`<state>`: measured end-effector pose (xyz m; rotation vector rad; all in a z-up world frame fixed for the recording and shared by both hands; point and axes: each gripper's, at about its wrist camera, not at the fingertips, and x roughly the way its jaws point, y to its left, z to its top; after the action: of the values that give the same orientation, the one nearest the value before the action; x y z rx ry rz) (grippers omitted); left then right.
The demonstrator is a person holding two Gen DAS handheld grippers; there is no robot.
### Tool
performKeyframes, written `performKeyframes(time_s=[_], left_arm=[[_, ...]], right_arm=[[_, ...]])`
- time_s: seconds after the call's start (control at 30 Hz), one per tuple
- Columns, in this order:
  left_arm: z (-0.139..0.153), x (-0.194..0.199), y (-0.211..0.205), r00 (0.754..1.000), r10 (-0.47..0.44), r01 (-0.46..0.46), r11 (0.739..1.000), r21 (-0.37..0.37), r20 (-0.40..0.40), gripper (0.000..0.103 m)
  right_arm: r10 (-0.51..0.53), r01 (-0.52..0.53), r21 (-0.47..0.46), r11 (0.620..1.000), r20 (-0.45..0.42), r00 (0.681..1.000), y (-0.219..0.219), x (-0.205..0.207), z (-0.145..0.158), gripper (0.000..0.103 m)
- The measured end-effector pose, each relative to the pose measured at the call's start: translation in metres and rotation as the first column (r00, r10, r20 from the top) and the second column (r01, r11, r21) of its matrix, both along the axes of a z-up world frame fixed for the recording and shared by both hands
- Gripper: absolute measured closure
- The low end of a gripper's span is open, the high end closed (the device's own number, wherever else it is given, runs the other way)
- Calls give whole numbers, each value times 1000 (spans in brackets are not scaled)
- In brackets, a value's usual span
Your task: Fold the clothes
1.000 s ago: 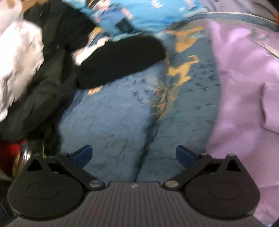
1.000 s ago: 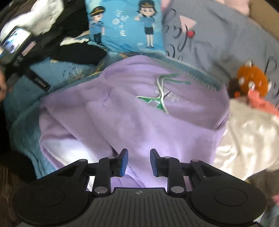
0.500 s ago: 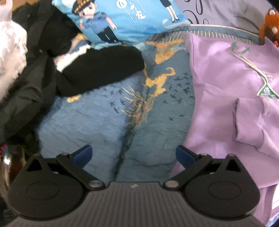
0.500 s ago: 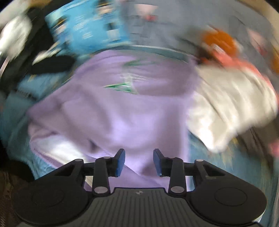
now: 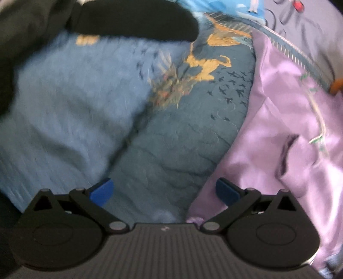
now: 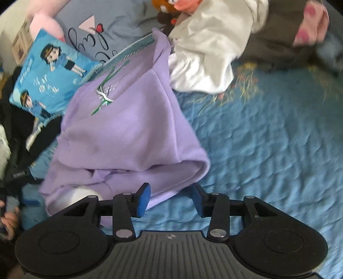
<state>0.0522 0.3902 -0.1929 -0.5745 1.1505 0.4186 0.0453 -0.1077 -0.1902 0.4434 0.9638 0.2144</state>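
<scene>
A lilac sweatshirt [image 6: 128,128] with a green embroidered motif lies partly folded on a blue quilted bedspread [image 6: 268,139]. My right gripper [image 6: 170,198] is open just off the sweatshirt's near right corner, its left pad over the hem and nothing held. In the left wrist view the same sweatshirt [image 5: 285,133] fills the right side. My left gripper [image 5: 164,192] stands wide open over the bedspread [image 5: 85,103], its right finger at the sweatshirt's left edge. A folded sleeve cuff shows on the sweatshirt.
A black garment [image 5: 133,19] lies at the far left. A blue cartoon pillow [image 6: 49,75], a grey pillow [image 6: 120,28], a white garment [image 6: 210,49], an orange plush toy [image 6: 165,6] and dark clothing [image 6: 276,49] ring the back of the bed. A hand [image 6: 8,223] shows at lower left.
The right gripper swung right and opened wider, now at the sweatshirt's right corner. The left gripper moved closer to the sweatshirt's left edge, staying open.
</scene>
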Motion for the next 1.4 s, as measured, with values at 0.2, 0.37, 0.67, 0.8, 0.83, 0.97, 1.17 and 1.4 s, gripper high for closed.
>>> performKeyframes(time_s=[0.2, 0.37, 0.67, 0.8, 0.83, 0.97, 1.17, 1.4], left_arm=[[-2, -30, 10, 991, 121, -107, 969, -221, 49, 0], [-8, -57, 11, 974, 218, -171, 894, -414, 67, 0], [-36, -62, 4, 965, 262, -194, 781, -593, 30, 0], [-33, -63, 2, 961, 267, -172, 777, -606, 69, 1], [-33, -61, 1, 958, 268, -151, 767, -624, 98, 1], [-33, -53, -3, 951, 276, -118, 740, -662, 139, 3], [-39, -44, -9, 952, 277, -120, 729, -674, 130, 3], [-57, -36, -13, 918, 371, -146, 638, -756, 136, 17]], right_arm=[[-55, 55, 102, 993, -2, 998, -5, -1, -5, 48], [-85, 86, 160, 983, -11, 996, -15, -5, -10, 48], [-106, 107, 194, 975, -12, 994, -15, -8, -11, 45], [-136, 137, 226, 964, -19, 991, -17, -10, -13, 44], [-139, 140, 232, 963, -21, 990, -18, -10, -13, 44], [-149, 152, 246, 957, -30, 988, -19, -10, -14, 44], [-153, 155, 241, 958, -28, 988, -18, -11, -14, 44], [-156, 159, 240, 958, -29, 987, -17, -11, -14, 43]])
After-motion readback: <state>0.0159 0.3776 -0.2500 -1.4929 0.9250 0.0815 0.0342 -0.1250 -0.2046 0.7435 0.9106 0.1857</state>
